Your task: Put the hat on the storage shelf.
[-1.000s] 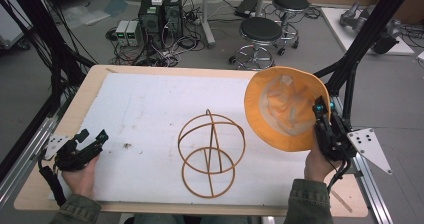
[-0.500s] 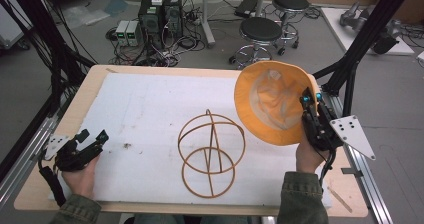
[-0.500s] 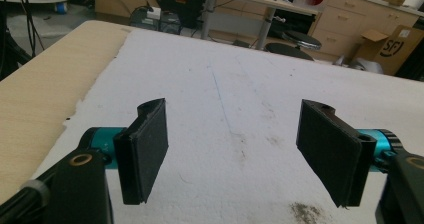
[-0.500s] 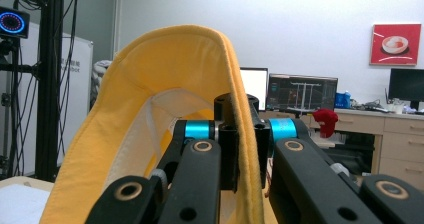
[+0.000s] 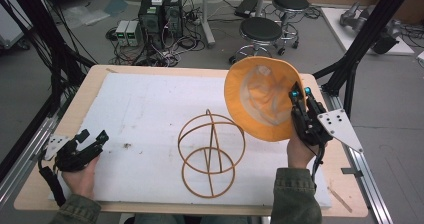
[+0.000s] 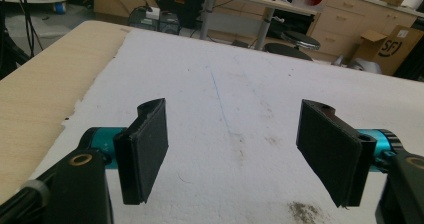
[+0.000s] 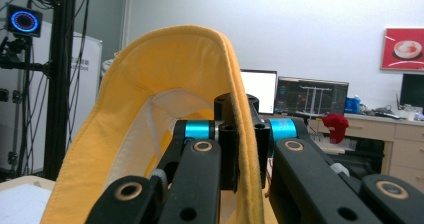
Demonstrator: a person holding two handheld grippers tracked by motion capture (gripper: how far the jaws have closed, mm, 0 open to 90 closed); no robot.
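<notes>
Right gripper (image 5: 298,95) clamped on the floppy orange cloth hat (image 5: 260,101) brim, left gripper (image 6: 232,144) jaws wide apart over white table mat (image 6: 240,99), brown cardboard box (image 6: 395,46) marked "SF"

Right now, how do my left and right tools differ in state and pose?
The left tool is open with nothing between its jaws, resting low on the white foam sheet; the right tool is shut on the brim of the orange fabric sun hat, raised above the table. Both are black with teal fittings.
</notes>
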